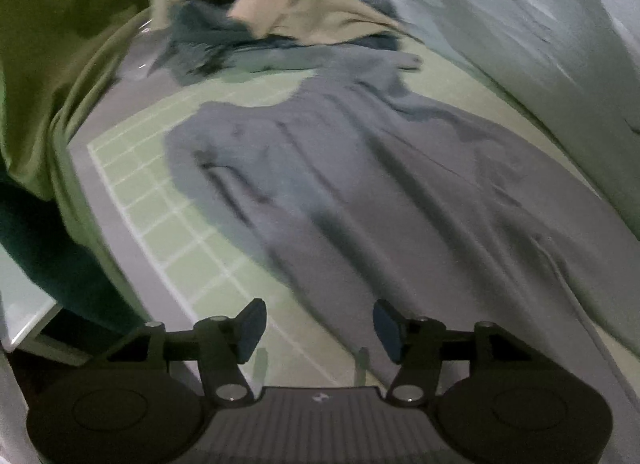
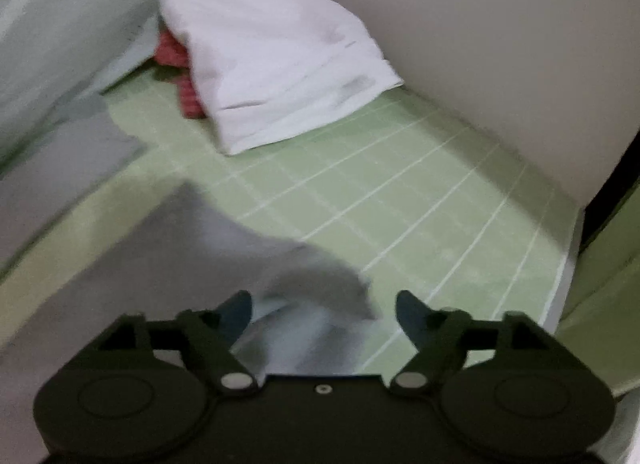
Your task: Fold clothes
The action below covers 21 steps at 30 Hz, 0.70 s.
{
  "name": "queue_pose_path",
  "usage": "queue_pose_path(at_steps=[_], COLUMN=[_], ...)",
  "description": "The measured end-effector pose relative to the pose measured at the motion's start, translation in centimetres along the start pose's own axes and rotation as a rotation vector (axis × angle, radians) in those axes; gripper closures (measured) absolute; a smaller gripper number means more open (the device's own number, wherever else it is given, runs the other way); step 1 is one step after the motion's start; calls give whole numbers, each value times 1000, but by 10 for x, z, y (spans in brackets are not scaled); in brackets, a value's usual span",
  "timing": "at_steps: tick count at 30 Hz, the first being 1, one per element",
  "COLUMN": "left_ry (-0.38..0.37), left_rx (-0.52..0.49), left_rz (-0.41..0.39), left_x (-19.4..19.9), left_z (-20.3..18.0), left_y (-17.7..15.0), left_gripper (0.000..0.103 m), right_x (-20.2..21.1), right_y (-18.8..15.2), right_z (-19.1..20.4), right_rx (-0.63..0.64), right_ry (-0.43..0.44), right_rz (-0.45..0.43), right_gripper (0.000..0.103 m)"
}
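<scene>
No text, label, brand name, number or sign could be read in either view. The only mark was a small pale emblem (image 1: pixel 319 397) on the ribbed dark plate at the base of the left gripper, and it was too small and blurred to make out as letters or a logo. The white grid lines on the pale green cutting mat (image 2: pixel 400 200) carried no legible numerals or scale marks along their edges, which were soft with blur. The grey garment (image 1: pixel 360 168) spread on that mat, as seen from the left wrist, showed no readable tag or print.
</scene>
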State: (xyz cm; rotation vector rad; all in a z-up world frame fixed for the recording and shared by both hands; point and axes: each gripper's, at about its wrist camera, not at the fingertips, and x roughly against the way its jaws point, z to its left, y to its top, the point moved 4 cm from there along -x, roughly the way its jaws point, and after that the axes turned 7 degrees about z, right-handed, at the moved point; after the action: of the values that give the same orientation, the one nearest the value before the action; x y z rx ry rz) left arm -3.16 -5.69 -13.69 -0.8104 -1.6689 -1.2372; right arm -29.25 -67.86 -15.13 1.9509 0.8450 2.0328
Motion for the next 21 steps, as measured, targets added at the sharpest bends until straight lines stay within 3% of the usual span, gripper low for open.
queue_pose_path(at_steps=[4,10,21], left_ry=[2,-11,-50], left_rx=[47,79,71], left_rz=[1,2,21], left_x=[-9,-34,-76], left_z=[39,83,123], left_y=[27,70,124], left_gripper=[43,43,43], right_x=[18,51,84], right_y=[-24,-57,-117], right_z=[26,77,124], right_rx=[-33,31,-58], right_ry=[33,72,153], right_rz=[3,7,55], right_gripper=[5,4,2])
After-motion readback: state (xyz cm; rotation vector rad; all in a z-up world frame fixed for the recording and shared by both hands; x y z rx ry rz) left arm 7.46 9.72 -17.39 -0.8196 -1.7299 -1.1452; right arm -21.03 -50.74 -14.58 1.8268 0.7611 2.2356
